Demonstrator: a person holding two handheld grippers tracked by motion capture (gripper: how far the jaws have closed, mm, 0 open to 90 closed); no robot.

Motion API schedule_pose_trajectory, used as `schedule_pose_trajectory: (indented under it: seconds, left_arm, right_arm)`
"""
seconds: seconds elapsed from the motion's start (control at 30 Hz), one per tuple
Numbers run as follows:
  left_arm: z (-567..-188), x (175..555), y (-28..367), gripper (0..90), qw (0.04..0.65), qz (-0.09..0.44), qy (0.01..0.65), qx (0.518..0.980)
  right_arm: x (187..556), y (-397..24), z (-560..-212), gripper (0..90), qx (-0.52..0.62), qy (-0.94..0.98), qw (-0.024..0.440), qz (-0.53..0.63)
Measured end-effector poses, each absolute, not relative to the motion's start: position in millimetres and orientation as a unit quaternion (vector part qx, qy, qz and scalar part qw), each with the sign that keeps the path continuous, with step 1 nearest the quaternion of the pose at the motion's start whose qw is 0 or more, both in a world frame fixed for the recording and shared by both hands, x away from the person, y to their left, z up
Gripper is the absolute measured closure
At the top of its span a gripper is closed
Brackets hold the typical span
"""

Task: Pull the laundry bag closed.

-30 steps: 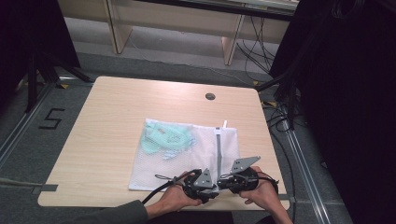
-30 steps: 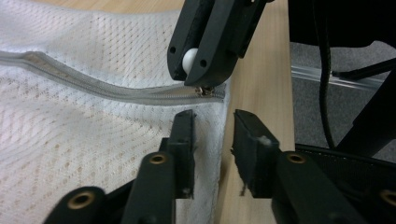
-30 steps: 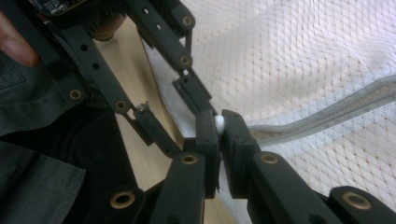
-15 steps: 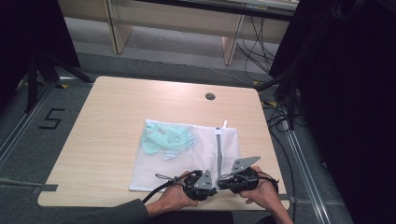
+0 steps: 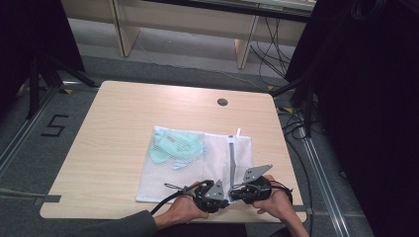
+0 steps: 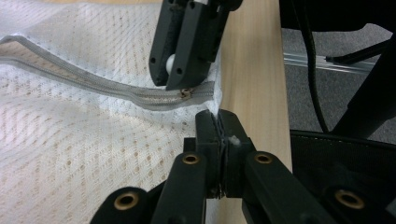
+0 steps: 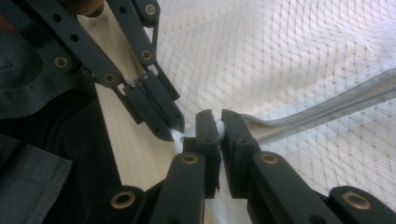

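One white mesh laundry bag (image 5: 197, 165) lies at the frame's lower centre on the table (image 5: 118, 128), one mint garment (image 5: 175, 147) inside. The left gripper (image 5: 223, 196) pinches its near edge; just right, the right gripper (image 5: 233, 190) clamps mesh beside the single grey zipper (image 5: 231, 158).

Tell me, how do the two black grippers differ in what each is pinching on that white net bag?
The left gripper is shut on the mesh bag's corner, just past the zipper's end. The right gripper is shut on white fabric right where the zipper ends. In the high view the left gripper sits nearer the table edge than the right gripper. Both are black, closed, hand-held and almost touching.
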State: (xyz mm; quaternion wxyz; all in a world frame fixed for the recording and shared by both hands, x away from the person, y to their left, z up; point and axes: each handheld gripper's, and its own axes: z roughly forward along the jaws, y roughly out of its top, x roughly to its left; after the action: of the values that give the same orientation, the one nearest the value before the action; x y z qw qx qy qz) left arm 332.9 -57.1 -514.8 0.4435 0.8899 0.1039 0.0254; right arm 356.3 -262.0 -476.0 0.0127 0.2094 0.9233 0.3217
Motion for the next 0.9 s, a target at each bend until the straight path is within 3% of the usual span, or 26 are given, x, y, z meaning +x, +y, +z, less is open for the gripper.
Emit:
schedule_pose_trajectory:
  seconds: [0.9]
  left_arm:
    - [-515, 334, -55, 88.1, 0.439, 0.019, 0.110, 0.892]
  right_arm:
    - [381, -257, -478, 86.6, 0.213, 0.927, 0.030, 0.307]
